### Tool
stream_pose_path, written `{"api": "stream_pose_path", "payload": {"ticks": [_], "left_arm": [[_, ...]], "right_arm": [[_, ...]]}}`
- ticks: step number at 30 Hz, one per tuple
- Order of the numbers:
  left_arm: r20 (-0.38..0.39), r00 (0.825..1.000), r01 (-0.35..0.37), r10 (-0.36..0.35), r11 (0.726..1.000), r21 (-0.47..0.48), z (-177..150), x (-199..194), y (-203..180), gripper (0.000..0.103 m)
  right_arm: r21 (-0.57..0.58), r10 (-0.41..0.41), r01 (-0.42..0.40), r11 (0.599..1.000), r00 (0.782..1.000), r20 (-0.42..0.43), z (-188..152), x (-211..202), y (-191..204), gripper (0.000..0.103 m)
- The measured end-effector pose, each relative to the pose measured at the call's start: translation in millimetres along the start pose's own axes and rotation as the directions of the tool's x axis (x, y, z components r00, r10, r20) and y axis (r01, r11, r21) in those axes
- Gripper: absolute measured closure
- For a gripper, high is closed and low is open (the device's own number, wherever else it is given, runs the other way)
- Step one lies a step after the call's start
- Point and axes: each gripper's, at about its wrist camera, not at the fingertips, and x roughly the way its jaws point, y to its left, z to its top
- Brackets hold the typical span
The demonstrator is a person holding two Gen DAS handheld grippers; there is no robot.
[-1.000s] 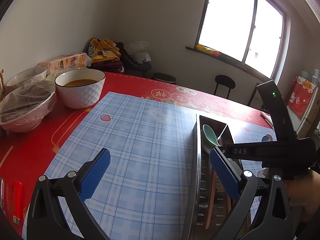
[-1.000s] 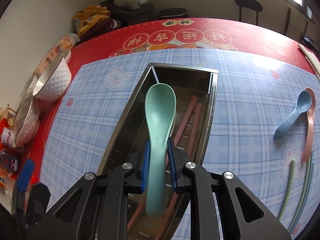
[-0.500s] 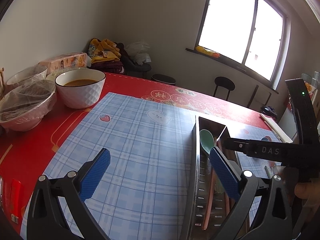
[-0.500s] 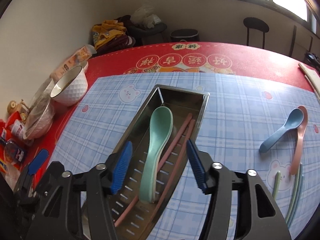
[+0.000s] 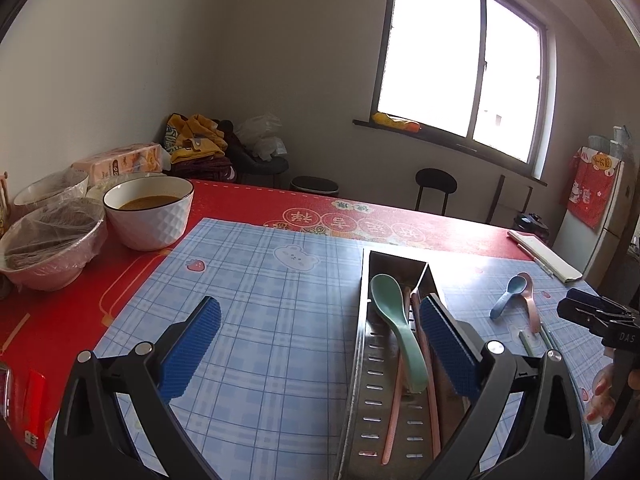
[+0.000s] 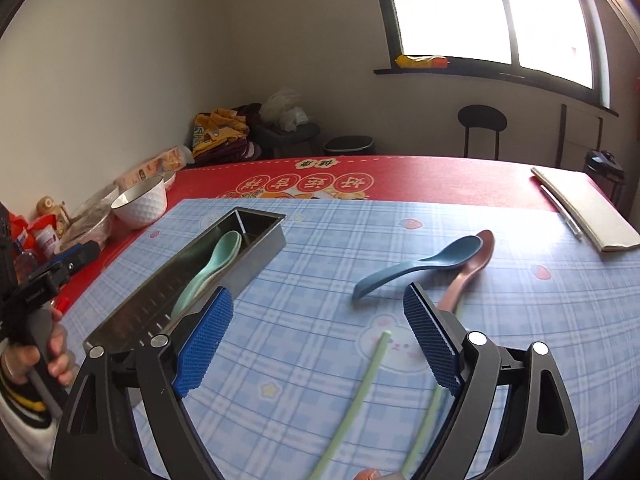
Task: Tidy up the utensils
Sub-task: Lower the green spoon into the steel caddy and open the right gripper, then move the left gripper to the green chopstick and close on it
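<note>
Only left wrist view shows pink chopsticks (image 5: pixel 430 376) in metal tray (image 5: pixel 359 364) beside green spoon (image 5: pixel 394 322); spoon lies lengthwise, bowl toward far end. Right tool (image 6: pixel 318 336) has just been opening, nothing between its jaws, above green chopsticks (image 6: pixel 352 400); blue spoon (image 6: pixel 420 266) crosses pink spoon (image 6: pixel 466 276) ahead. Left tool (image 5: pixel 320 348) wide open, straddling tray's near wall. Soup bowl (image 5: pixel 148 210) stands at table's (image 5: pixel 248 200) left.

Two low, close wrist views along their tongs, windowward, perhaps sharing the metal tray (image 5: pixel 362 344).
</note>
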Motion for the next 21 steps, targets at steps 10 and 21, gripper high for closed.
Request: {"api": "stream_pose_path", "payload": {"ticks": [10, 21], "left_arm": [[0.035, 0.997, 0.071, -0.071, 0.997, 0.002, 11, -27, -57, 0.006], [-0.054, 0.970, 0.240, -0.236, 0.969, 0.064, -9, -2, -162, 0.006]], "right_arm": [[0.243, 0.076, -0.127, 0.962, 0.975, 0.211, 1, -37, -99, 0.015], [0.335, 0.120, -0.198, 0.921, 0.964, 0.239, -12, -40, -127, 0.015]]}}
